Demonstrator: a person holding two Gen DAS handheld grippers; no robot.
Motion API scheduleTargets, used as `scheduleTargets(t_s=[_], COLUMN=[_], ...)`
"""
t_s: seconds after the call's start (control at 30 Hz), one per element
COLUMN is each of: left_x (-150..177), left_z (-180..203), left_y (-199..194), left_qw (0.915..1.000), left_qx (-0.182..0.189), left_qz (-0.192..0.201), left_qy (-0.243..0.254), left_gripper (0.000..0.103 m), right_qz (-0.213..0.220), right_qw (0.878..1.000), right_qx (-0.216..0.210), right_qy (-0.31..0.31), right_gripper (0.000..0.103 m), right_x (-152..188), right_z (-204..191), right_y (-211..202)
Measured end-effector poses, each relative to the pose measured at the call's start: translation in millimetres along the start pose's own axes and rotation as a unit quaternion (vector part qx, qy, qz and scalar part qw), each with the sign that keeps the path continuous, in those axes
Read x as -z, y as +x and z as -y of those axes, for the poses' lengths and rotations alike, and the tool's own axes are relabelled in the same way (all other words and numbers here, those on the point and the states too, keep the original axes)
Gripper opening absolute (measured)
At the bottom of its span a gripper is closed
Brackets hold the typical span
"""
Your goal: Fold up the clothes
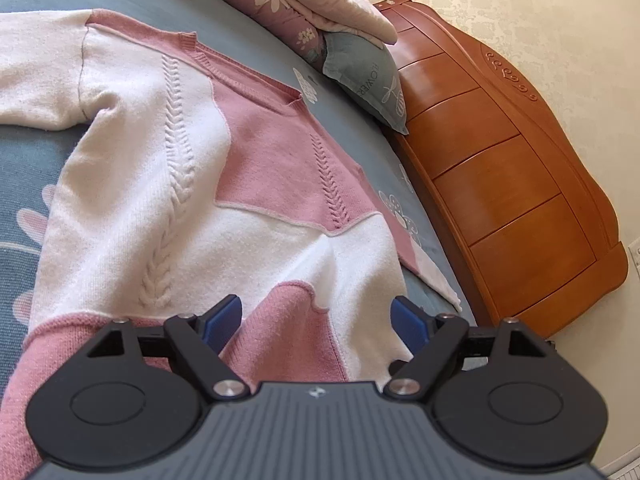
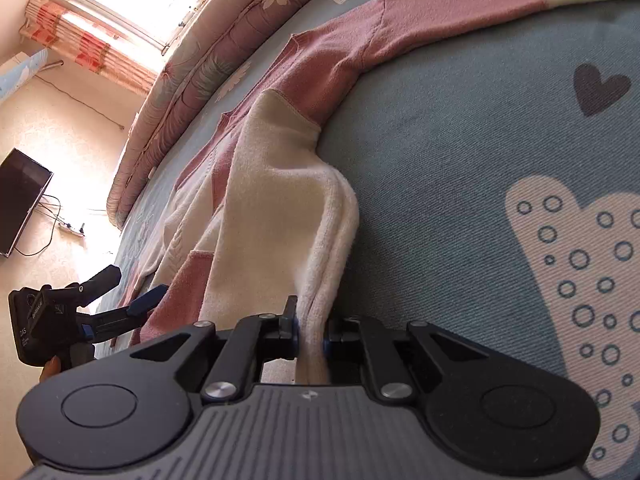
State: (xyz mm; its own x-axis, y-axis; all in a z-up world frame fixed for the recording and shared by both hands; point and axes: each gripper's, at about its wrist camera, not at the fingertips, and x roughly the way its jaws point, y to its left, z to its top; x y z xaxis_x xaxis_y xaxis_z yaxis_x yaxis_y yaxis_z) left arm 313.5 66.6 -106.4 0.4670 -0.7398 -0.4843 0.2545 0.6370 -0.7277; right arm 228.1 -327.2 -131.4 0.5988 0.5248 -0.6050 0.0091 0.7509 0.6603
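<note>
We have the pink and cream cable-knit sweater (image 1: 192, 184) lying face up on the blue-grey floral bedspread (image 1: 36, 184), its body running lengthwise from the hem nearest us up toward the neckline at about eleven o'clock in the left wrist view. One sleeve stretches off to nine o'clock there; in the right wrist view the other, pink sleeve (image 2: 460, 12) runs away toward one o'clock.

Our right gripper (image 2: 312, 334) is clenched on a cream fold of the sweater's side edge at the hem end, and the cloth rises from the bed into its jaws, tented up toward twelve o'clock. Our left gripper (image 1: 318, 318) hangs with its blue-padded fingers (image 1: 222, 318) spread apart over the pink hem patch, holding nothing; from the right wrist view it sits at nine o'clock, near the opposite hem corner.

So we judge the coming move turns on the hem line running across between the two grippers, with the sweater's long axis leading away from both toward the wooden headboard (image 1: 512, 184) and pillows (image 1: 360, 76).
</note>
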Motion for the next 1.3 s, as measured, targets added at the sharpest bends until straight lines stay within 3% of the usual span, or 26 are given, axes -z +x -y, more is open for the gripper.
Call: scheduleTargets(t_s=[0.23,0.43,0.67,0.8,0.87,0.9,1.03,1.1,1.23,1.3], left_x=[-1.6,-3.9,-8.1,-11.0,-10.9,-10.6,-9.4,-10.0,-11.9,-13.1], left_z=[0.8,0.1,1.8,-1.4,-2.0,-2.2,-3.2,-5.8,-10.9,-13.9], left_y=[-1.5,-4.0,-17.3,-20.5,-19.5,-18.8,-14.4,-13.0,-12.9,-13.1], left_qw=[1.0,1.0,0.9995,0.9993,0.9993,0.9993,0.9994,0.9994,0.9993,0.9993], left_qx=[0.002,-0.005,-0.011,-0.009,-0.008,-0.008,-0.011,-0.013,-0.013,-0.014], left_qz=[0.003,0.007,0.026,0.035,0.035,0.035,0.031,0.029,0.033,0.033], left_qy=[0.0,0.002,0.014,0.009,0.008,0.008,0.013,0.012,0.009,0.006], left_gripper=[0.081,0.081,0.081,0.081,0.081,0.081,0.081,0.081,0.081,0.081], right_qz=[0.089,0.021,0.023,0.075,0.091,0.09,0.055,0.035,0.027,0.042], right_qw=[0.992,0.988,0.992,0.993,0.994,0.995,0.995,0.991,0.984,0.982], right_qx=[0.053,0.095,0.121,0.091,0.058,0.043,-0.002,-0.02,-0.014,-0.024], right_qy=[-0.068,-0.116,-0.031,-0.006,0.012,0.023,0.086,0.125,0.177,0.182], right_gripper=[0.012,0.012,0.019,0.022,0.032,0.033,0.058,0.058,0.058,0.059], right_x=[-2.9,17.2,20.6,-11.4,-35.4,-49.0,-102.9,-128.6,-160.6,-169.4], right_z=[-25.2,-35.5,1.1,9.2,15.9,20.9,44.4,57.0,76.9,77.8], right_y=[-82.1,-74.4,-75.0,-93.7,-93.8,-87.9,-35.9,-1.3,54.2,65.9])
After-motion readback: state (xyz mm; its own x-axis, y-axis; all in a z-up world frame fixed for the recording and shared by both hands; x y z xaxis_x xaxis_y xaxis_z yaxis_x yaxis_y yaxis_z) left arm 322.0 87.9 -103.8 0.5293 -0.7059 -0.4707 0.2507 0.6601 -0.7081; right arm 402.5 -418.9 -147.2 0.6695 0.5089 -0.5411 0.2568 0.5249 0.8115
